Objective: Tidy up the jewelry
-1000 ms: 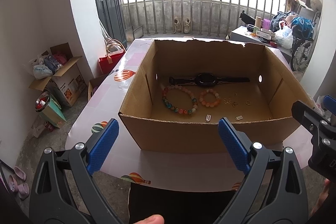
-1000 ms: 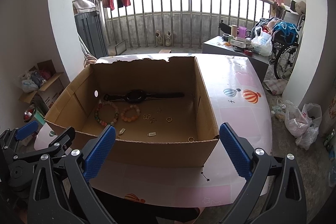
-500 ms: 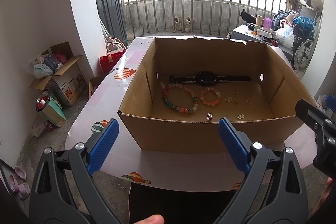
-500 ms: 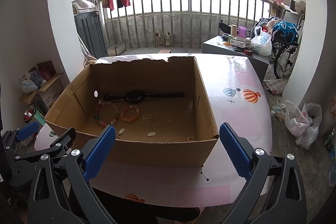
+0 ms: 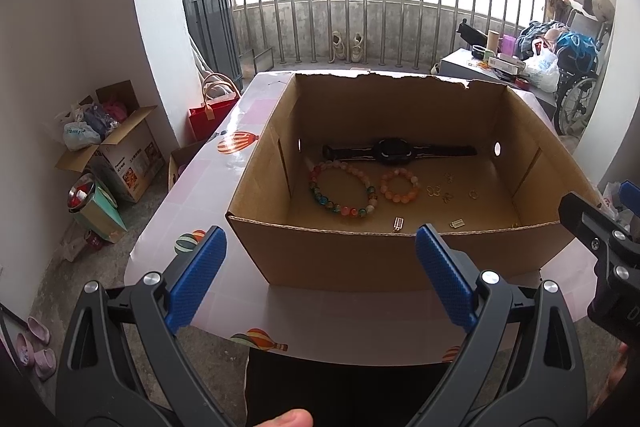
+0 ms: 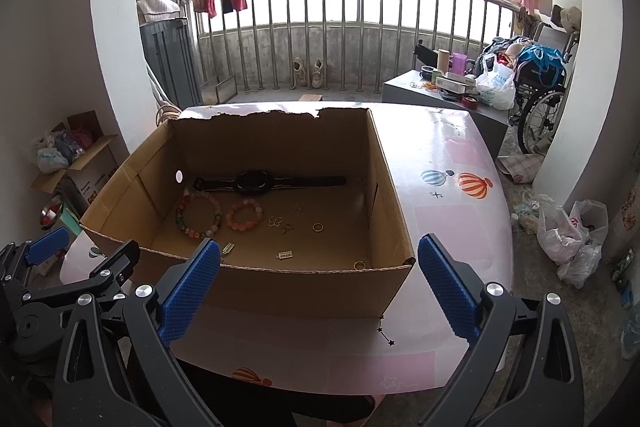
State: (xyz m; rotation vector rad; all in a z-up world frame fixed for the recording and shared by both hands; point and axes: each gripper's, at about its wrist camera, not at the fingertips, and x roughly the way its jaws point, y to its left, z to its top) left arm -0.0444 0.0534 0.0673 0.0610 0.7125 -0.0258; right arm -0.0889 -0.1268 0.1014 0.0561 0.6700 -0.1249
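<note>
An open cardboard box (image 5: 340, 259) (image 6: 304, 291) stands on the pink table. Inside lie a black watch (image 5: 394, 151) (image 6: 256, 182) at the back, a large multicoloured bead bracelet (image 5: 342, 189) (image 6: 198, 215), a small orange bead bracelet (image 5: 400, 185) (image 6: 245, 214), small gold charms (image 5: 438, 191) (image 6: 280, 223) and a gold ring (image 6: 318, 227). My left gripper (image 5: 320, 247) is open and empty, in front of the box's near wall. My right gripper (image 6: 318, 259) is open and empty, also before the near wall.
The table (image 6: 448, 163) has a balloon-print cover and extends right of the box. Boxes and bags (image 5: 104, 143) sit on the floor at left. A balcony railing (image 5: 380, 7), a side table with clutter (image 6: 452, 83) and a wheelchair (image 6: 544, 107) stand behind.
The left wrist view has risen or tilted slightly, showing more of the box's floor. The right gripper has hardly moved. Both grippers stay open.
</note>
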